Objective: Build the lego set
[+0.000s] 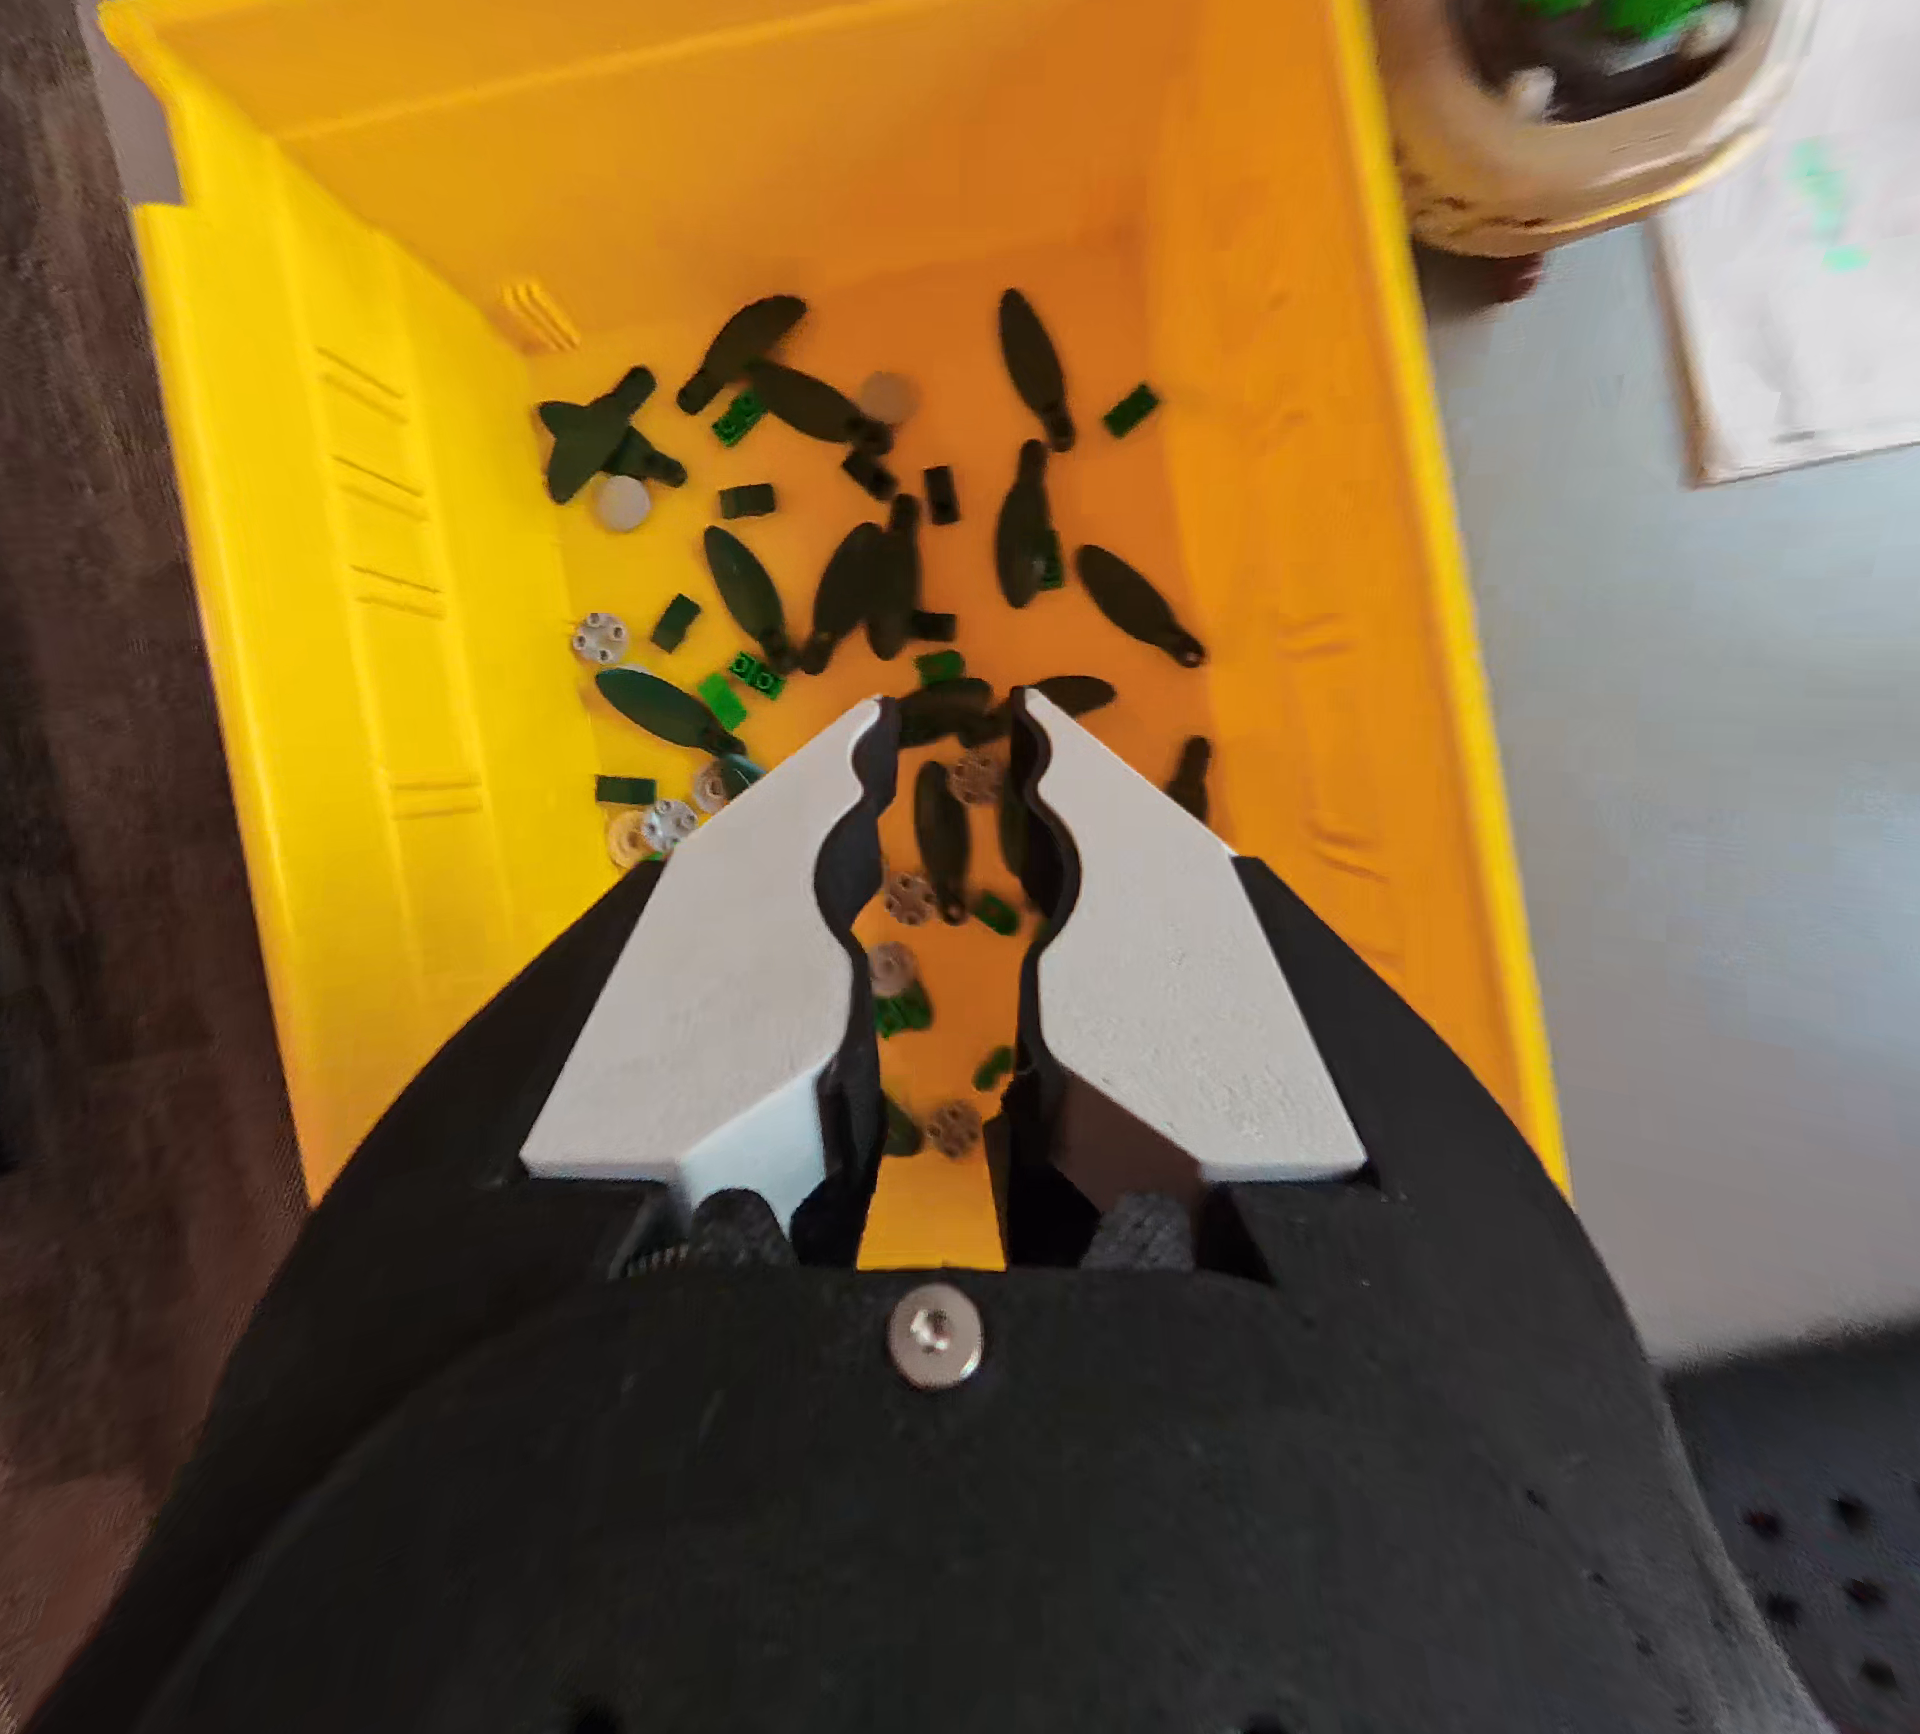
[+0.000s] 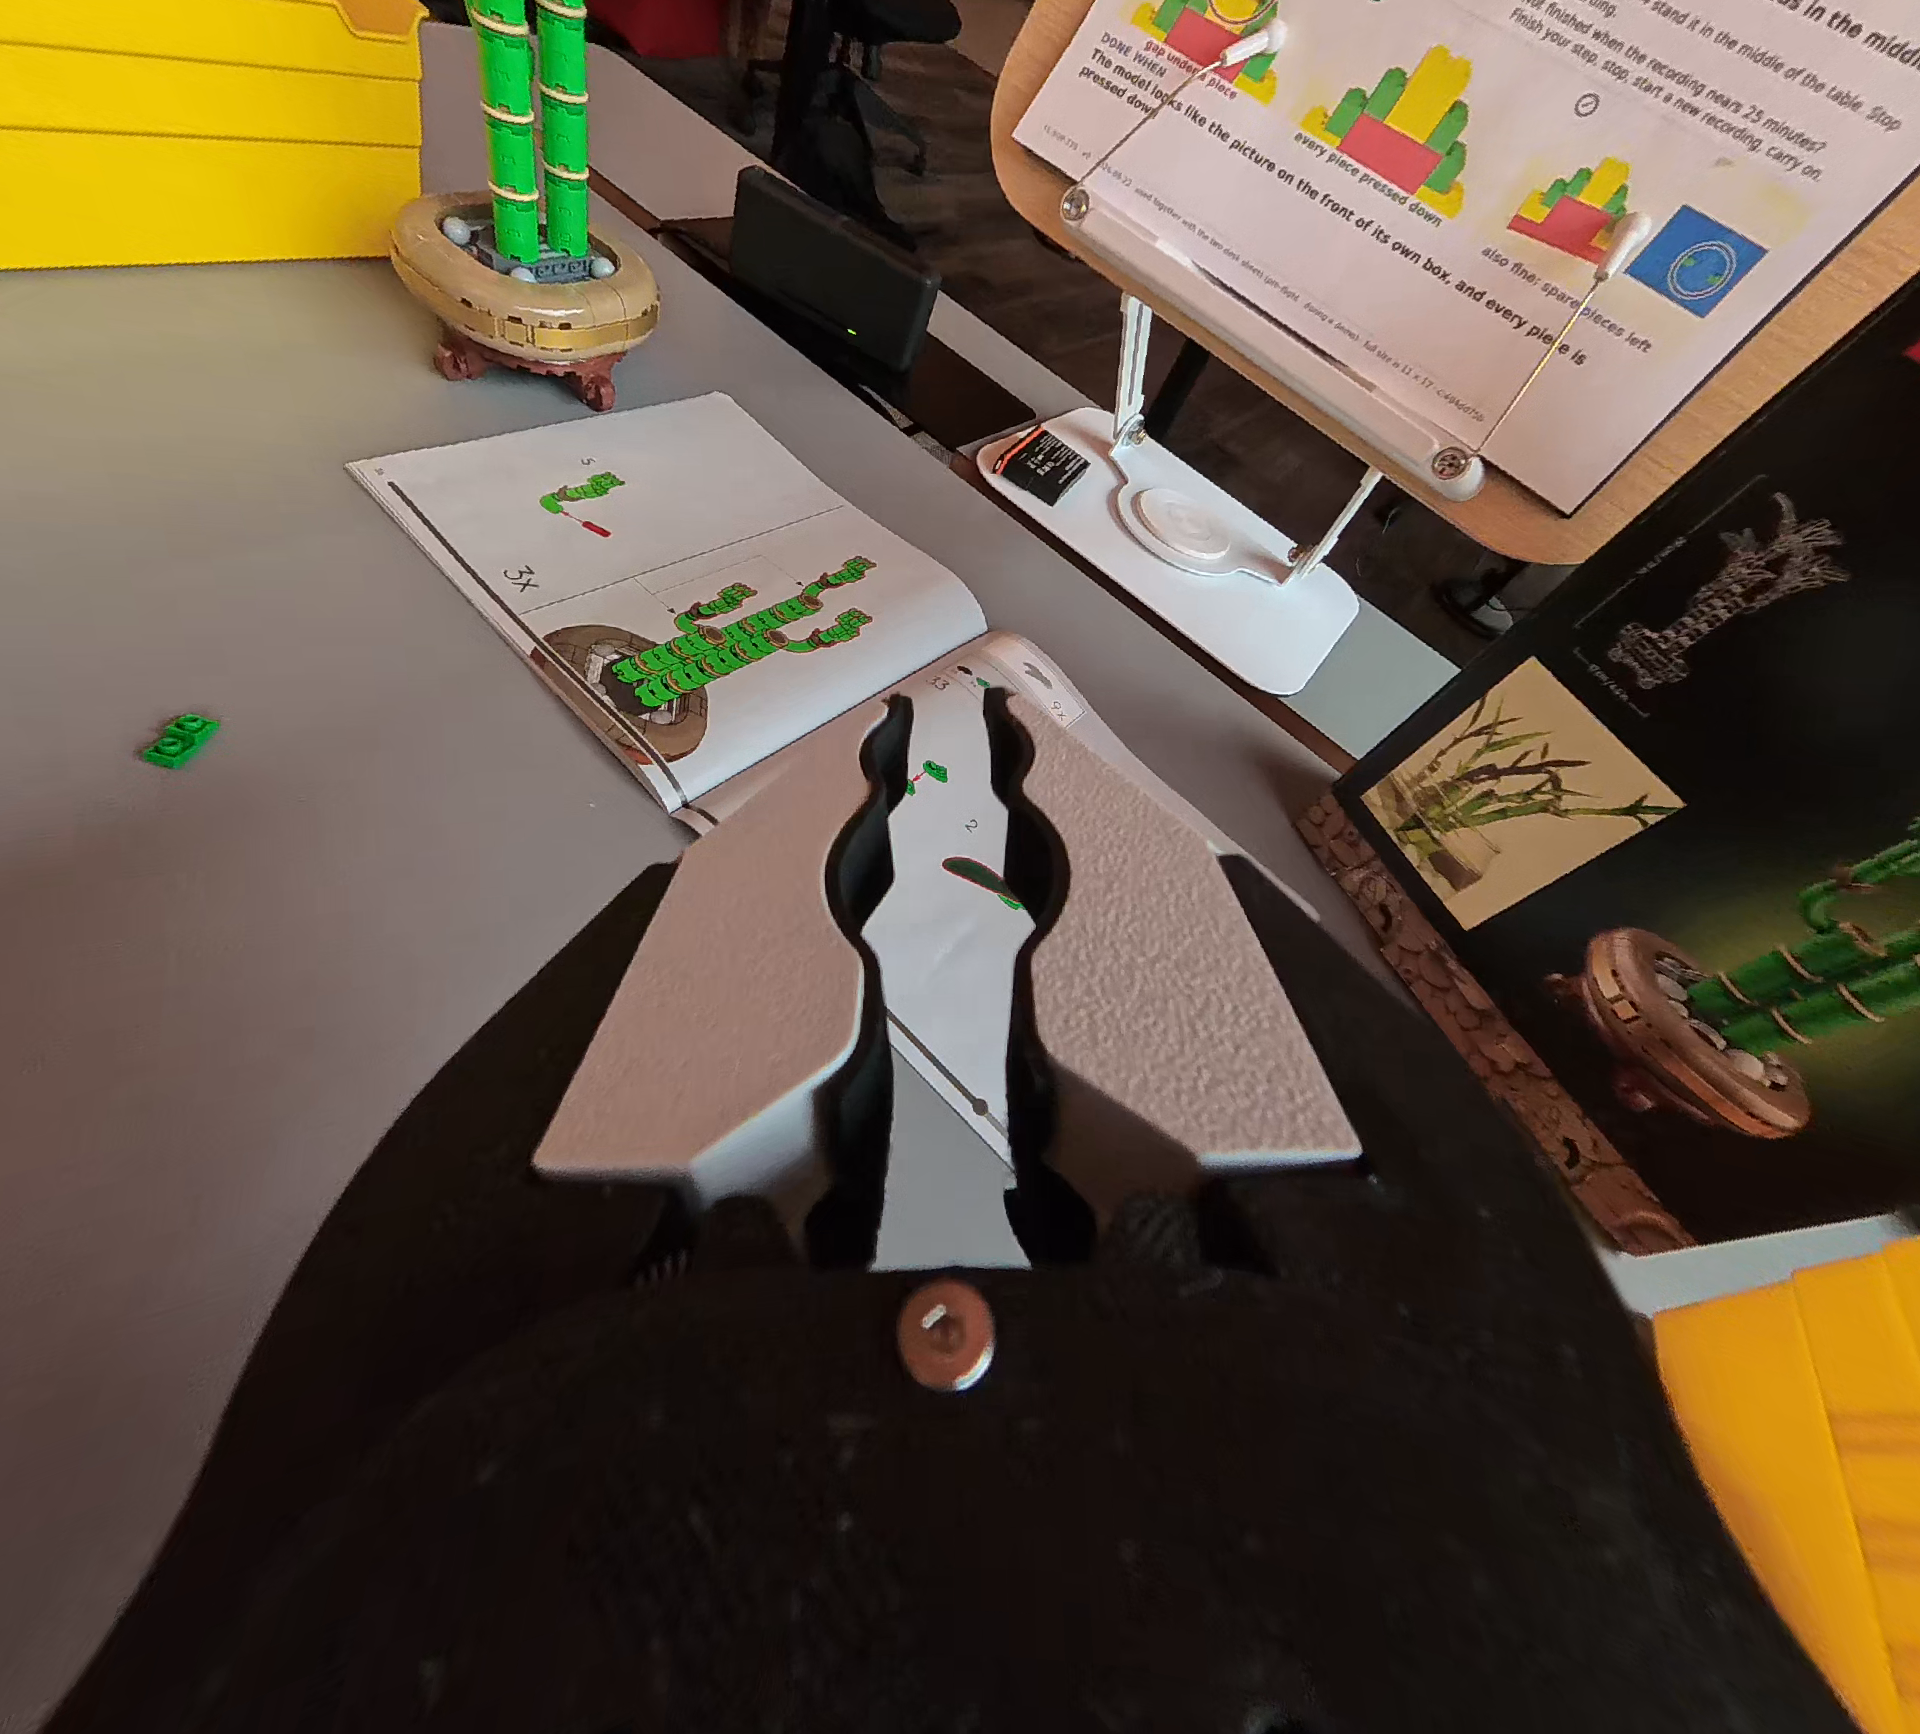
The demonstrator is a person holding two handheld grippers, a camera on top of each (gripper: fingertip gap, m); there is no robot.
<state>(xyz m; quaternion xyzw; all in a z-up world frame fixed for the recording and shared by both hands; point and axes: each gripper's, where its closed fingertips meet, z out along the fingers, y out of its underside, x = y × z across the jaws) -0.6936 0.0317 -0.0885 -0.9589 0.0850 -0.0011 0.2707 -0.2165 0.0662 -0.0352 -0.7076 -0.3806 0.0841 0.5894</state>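
Note:
My left gripper [image 1: 951, 702] is open and empty, reaching down into a yellow bin [image 1: 727, 157]. Its floor holds several dark green leaf pieces [image 1: 1029, 354], small green plates [image 1: 756, 674] and grey round pieces [image 1: 623, 502]. The built bamboo model [image 2: 525, 126], green stalks in a tan pot on a brown stand, is on the grey table; it shows blurred at the top right of the left wrist view [image 1: 1600, 22]. My right gripper [image 2: 951, 708] is open and empty above the open instruction booklet [image 2: 675, 583]. A small green plate [image 2: 179, 741] lies alone on the table.
The yellow bin [image 2: 187, 74] stands at the table's back left. A stand with a printed sheet [image 2: 1455, 105] and the dark set box [image 2: 1662, 853] are on the right. Another yellow bin [image 2: 1808, 1456] is at the lower right. A black device [image 2: 831, 271] sits past the table edge. Left tips to right tips: about 50 cm. The built bamboo model [image 2: 525, 126] lies some 20 cm from my left tips, 30 cm from my right tips.

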